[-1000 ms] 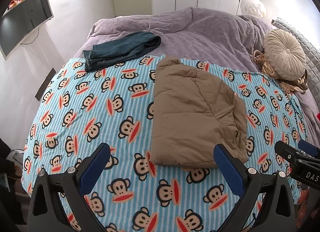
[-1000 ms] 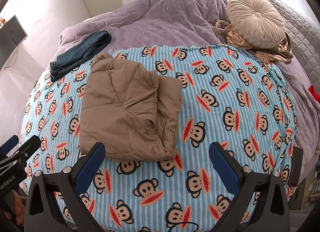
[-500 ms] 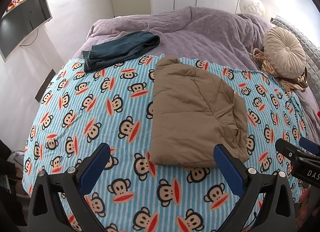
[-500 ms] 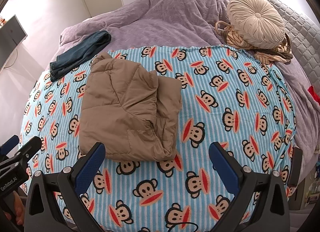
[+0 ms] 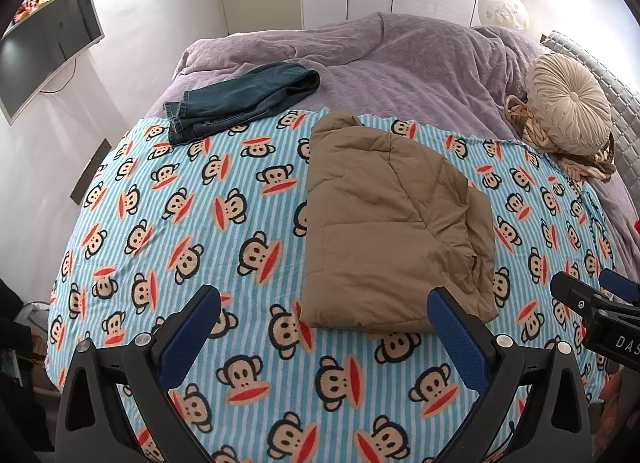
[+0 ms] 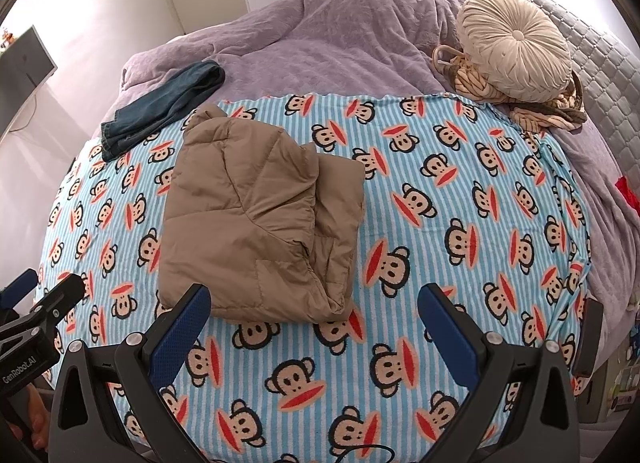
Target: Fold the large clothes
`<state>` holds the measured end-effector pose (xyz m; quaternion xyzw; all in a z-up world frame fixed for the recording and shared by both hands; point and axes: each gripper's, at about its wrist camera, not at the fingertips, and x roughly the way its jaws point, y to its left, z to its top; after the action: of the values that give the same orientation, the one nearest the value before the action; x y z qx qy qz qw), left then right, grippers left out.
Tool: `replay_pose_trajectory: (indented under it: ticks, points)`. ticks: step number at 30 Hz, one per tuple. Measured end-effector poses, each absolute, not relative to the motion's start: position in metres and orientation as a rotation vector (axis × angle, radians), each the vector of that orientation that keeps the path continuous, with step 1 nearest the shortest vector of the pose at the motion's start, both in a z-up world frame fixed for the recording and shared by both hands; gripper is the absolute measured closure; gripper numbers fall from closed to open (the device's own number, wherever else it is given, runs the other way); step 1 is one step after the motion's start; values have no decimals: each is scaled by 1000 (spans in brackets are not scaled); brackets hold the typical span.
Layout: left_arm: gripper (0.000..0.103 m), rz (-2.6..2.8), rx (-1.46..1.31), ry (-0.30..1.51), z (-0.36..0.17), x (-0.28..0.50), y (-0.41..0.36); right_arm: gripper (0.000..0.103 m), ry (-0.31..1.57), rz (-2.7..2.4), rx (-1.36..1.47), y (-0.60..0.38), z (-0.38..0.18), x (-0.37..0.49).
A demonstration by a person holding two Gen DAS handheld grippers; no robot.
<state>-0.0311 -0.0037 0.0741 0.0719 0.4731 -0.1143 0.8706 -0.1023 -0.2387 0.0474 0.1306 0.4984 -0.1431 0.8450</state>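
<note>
Folded tan jacket (image 5: 392, 223) on the monkey-print blanket (image 5: 200, 223).
Left gripper (image 5: 324, 327) and right gripper (image 6: 314, 319) hover above the blanket's near edge, fingers spread wide, empty; folded jeans (image 5: 244, 97) lie beyond on the bed.

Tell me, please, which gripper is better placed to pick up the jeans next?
Probably the left gripper: the jeans lie at the far left, beyond the folded tan jacket, which lies between them and the right gripper.

Both views barely drift; nothing else changed.
</note>
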Motion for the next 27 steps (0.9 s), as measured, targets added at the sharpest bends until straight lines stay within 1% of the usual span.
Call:
replay_pose_trajectory:
  ticks: [27]
  points:
    - [0,-244,156,991,73,-30,-4,0,1055,-301,276,-239,48,-100]
